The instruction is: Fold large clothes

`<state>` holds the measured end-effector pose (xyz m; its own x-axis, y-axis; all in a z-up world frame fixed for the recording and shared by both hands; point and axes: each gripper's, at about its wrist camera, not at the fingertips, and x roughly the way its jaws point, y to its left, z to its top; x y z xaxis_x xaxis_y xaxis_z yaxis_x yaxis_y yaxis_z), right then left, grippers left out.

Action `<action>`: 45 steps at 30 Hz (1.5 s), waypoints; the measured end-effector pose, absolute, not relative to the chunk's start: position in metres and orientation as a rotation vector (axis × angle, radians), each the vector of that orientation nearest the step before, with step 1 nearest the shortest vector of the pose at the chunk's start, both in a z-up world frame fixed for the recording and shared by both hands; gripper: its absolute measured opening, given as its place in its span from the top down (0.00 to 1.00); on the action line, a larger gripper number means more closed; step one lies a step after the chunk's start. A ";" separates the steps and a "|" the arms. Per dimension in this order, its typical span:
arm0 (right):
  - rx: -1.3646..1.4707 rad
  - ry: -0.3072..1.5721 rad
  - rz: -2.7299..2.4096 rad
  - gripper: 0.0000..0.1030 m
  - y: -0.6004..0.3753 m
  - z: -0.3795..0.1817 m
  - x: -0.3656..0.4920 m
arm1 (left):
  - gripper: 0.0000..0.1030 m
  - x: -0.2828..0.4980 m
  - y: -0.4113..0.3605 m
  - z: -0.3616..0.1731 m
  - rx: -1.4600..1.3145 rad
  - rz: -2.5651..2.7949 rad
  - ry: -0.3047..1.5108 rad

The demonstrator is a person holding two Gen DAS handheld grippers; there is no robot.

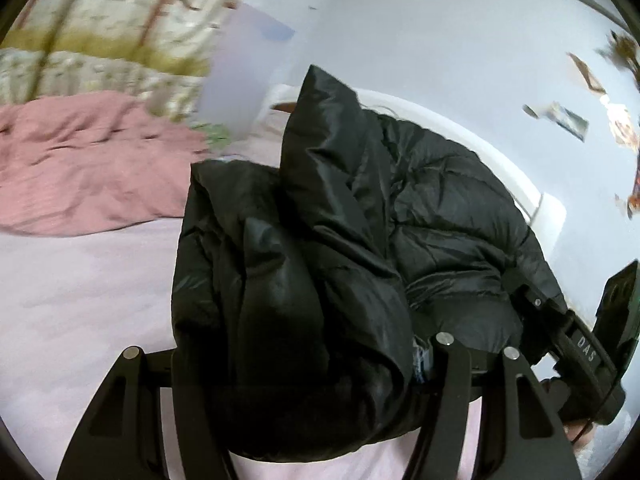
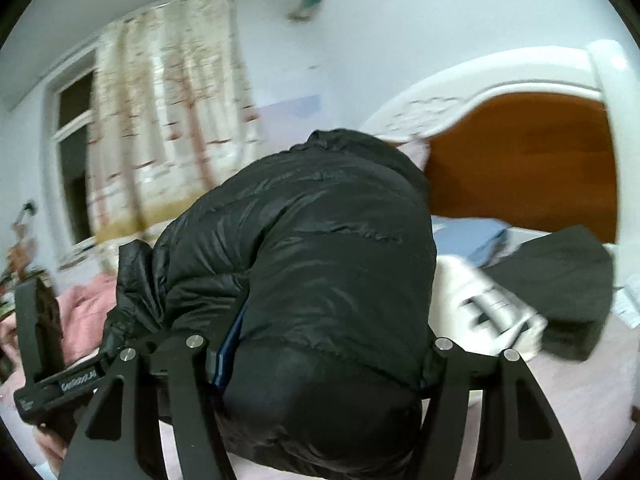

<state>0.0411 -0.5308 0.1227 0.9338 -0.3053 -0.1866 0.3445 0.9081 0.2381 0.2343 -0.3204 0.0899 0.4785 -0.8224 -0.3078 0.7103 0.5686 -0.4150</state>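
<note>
A black puffer jacket [image 1: 320, 264] is bunched up and lifted above the pale pink bed sheet [image 1: 80, 300]. My left gripper [image 1: 304, 360] is shut on a thick fold of the jacket that fills the space between its fingers. My right gripper [image 2: 320, 360] is shut on another bulky part of the jacket [image 2: 320, 264], which bulges out in front of it. The right gripper also shows at the right edge of the left wrist view [image 1: 576, 352], and the left gripper shows at the lower left of the right wrist view [image 2: 60, 376]. Both views are motion-blurred.
A rumpled pink blanket [image 1: 80, 160] lies on the bed to the left. A white and brown headboard [image 2: 520, 152] stands behind. Folded white [image 2: 480, 304] and dark [image 2: 560, 288] clothes lie to the right. A curtained window [image 2: 160, 120] is on the far wall.
</note>
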 end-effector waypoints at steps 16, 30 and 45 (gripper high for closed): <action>0.216 0.229 -0.666 0.13 -0.636 0.078 0.075 | 0.00 0.257 -0.447 0.040 -0.107 -0.773 0.564; 0.170 0.138 -0.565 0.00 -0.529 0.115 0.013 | 0.00 0.174 -0.274 0.093 -0.043 -0.531 0.253; 0.110 0.301 -0.362 0.00 -0.390 0.027 0.023 | 0.00 0.123 -0.156 0.002 0.033 -0.362 0.271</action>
<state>0.0234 -0.3897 0.0269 0.8911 -0.3322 -0.3093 0.3647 0.9296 0.0523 0.1231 -0.1565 0.0019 0.8996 -0.3453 -0.2675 0.3542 0.9351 -0.0159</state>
